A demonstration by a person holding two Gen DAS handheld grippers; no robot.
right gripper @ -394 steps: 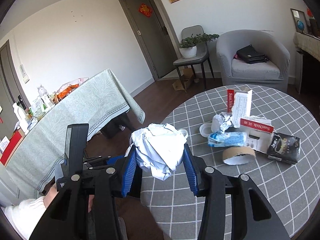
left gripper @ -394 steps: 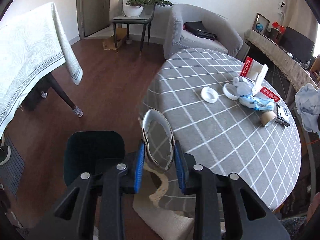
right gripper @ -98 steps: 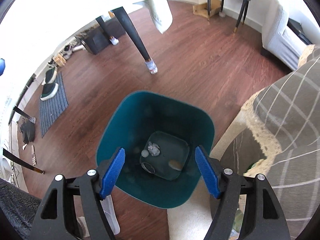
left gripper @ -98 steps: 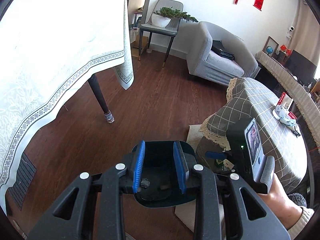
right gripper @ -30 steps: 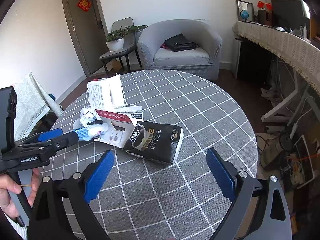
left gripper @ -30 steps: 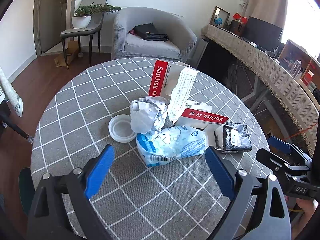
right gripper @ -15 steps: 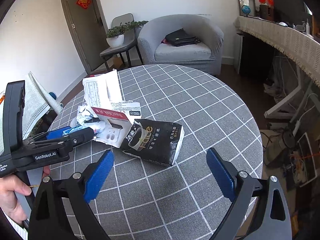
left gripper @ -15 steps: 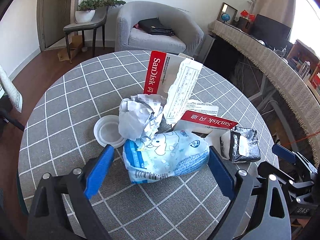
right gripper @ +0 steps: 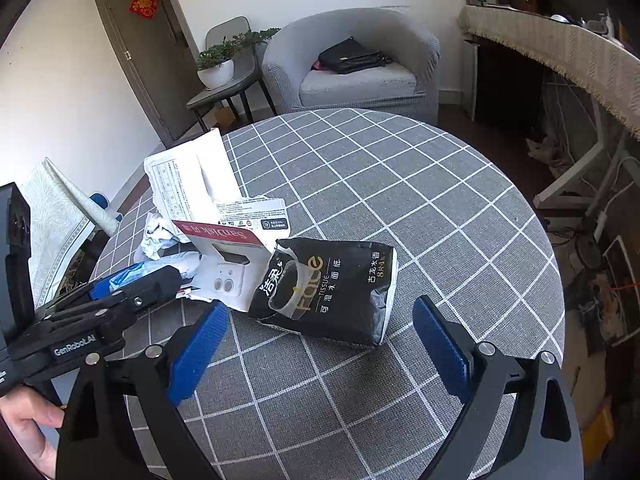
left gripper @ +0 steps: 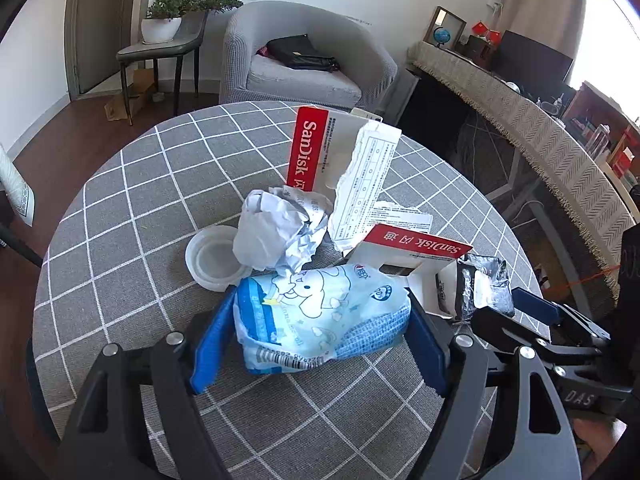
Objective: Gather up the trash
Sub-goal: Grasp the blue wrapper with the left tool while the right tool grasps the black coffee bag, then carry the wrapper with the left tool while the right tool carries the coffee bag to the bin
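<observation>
A pale blue tissue pack (left gripper: 320, 316) with a cartoon print lies on the round checked table (left gripper: 120, 200). My left gripper (left gripper: 320, 344) is closing on it, and both blue pads touch its sides. A black tissue pack (right gripper: 332, 288) lies to its right, just ahead of my right gripper (right gripper: 320, 312), whose wide-open jaws do not touch it. Behind the blue pack sit crumpled white paper (left gripper: 276, 232), a white lid (left gripper: 212, 256) and torn red-and-white SanDisk packaging (left gripper: 308, 152). In the right wrist view, the left gripper (right gripper: 132, 284) shows at the left, held by a hand (right gripper: 24, 428).
A grey armchair (left gripper: 304, 68) with a black bag stands behind the table, and a chair with a potted plant (left gripper: 160, 28) is beside it. A long cloth-covered sideboard (left gripper: 540, 136) runs along the right. The near and far parts of the tabletop are bare.
The left gripper moved in over the blue tissue pack and its jaws narrowed onto the pack's sides. The right gripper edged closer to the black pack, jaws still wide.
</observation>
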